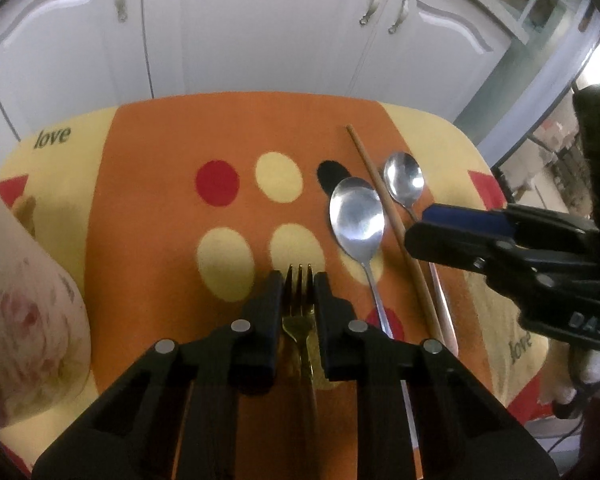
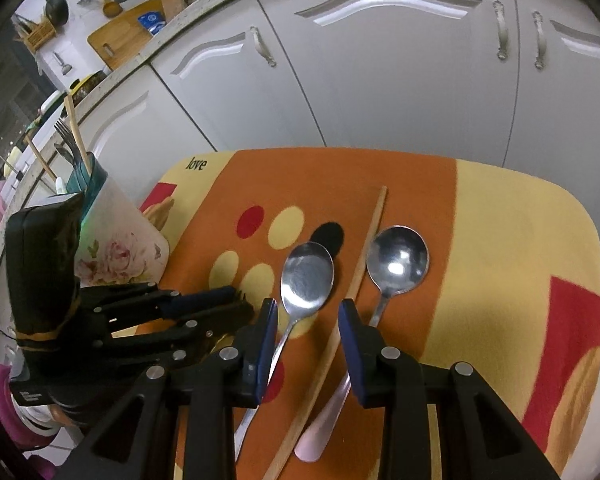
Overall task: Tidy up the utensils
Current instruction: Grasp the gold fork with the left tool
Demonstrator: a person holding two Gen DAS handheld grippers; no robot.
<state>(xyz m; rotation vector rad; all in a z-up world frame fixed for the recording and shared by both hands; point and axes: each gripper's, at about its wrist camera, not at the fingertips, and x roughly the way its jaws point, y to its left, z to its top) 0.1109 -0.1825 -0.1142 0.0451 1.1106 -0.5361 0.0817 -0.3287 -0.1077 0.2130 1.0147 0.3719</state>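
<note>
Left gripper (image 1: 299,280) has its jaws closed on the gold fork (image 1: 299,308), lying on the surface. Right gripper (image 2: 308,316) jaws open, straddling the chopstick (image 2: 332,340). Lift the fork level, then into the floral holder (image 2: 116,240).

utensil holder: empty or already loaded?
Loaded. The right wrist view shows the floral holder upright at the mat's left edge, with utensils sticking out.

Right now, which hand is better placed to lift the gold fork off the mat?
Left. Its tongs already flank the gold fork. The right tongs sit over the long spoon and wooden chopstick instead.
</note>
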